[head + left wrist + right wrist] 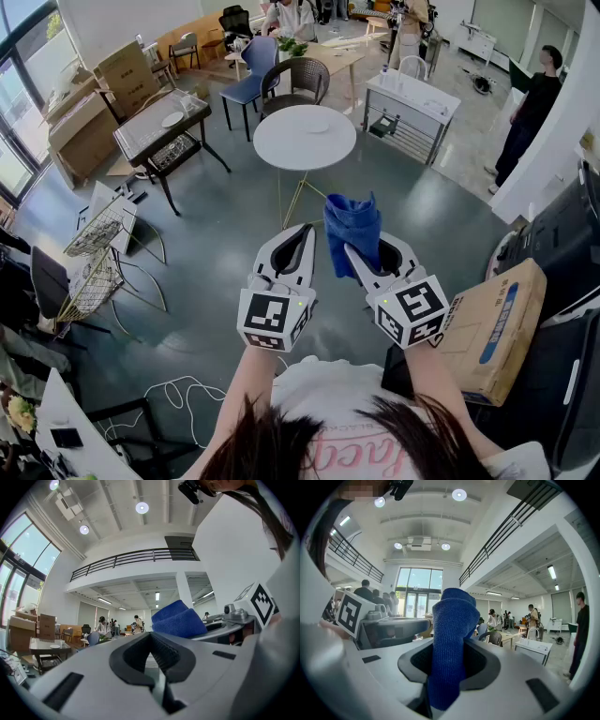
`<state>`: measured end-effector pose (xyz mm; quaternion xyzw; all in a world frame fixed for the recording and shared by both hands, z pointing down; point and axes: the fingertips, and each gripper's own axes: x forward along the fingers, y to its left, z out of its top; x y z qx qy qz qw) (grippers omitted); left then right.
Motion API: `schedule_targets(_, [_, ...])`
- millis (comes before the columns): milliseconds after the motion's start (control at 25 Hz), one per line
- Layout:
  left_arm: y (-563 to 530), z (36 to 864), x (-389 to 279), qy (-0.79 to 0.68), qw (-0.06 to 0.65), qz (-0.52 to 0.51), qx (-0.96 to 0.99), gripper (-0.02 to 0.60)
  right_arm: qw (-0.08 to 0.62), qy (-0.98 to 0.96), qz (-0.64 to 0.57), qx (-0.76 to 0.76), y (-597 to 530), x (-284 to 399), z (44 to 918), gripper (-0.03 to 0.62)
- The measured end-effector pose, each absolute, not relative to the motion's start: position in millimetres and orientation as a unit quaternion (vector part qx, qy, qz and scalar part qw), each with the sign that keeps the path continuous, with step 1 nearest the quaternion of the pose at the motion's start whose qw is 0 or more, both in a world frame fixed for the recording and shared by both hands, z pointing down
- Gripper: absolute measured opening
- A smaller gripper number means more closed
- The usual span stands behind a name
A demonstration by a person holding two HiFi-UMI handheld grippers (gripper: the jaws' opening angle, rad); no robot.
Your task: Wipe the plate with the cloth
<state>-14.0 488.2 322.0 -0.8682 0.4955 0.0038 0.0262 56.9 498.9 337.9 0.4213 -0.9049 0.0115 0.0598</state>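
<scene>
Dark hair (281,450) edges the bottom of the head view, and beyond it two grippers are held out side by side. The left gripper (303,234) has its jaws closed together on nothing, while the right gripper (356,251) is clamped on one blue cloth (352,220) that stands up from its jaws. One round white table (281,150) stands well ahead, and one white plate (172,119) lies on a glass-topped table (141,131) further left.

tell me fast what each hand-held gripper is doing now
Left hand-held gripper: closed, empty.
Right hand-held gripper: closed on the blue cloth.
</scene>
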Motion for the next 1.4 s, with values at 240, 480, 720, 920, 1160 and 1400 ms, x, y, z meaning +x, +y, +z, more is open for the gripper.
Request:
schedule_targets(240, [490,322,-11,0.498,0.027,0.003,-0.867,0.008,0.065,-0.906,0.012,0.417,502,59,341,0.13])
schedule_targets(480, [491,326,-2,0.51,0.021,-0.003,-0.86,0.008,0.068,-0.915,0.02,0.397,504,68,346,0.13])
schedule_targets(720, [490,328,5,0.528,0.017,0.0,-0.849,0.008,0.072,-0.916,0.038,0.392,499,82,353,0.13])
schedule_targets(920, [483,329,11,0.535,0.013,0.003,-0.845,0.008,0.067,-0.922,0.047,0.379,496,90,353,0.13])
schedule_targets(1160, [457,332,16,0.536,0.011,0.003,-0.844,0.008,0.058,-0.923,0.051,0.378,471,97,355,0.13])
schedule_targets(1400, [410,343,11,0.531,0.007,-0.008,-0.847,0.008,0.054,-0.922,0.059,0.379,429,88,363,0.13])
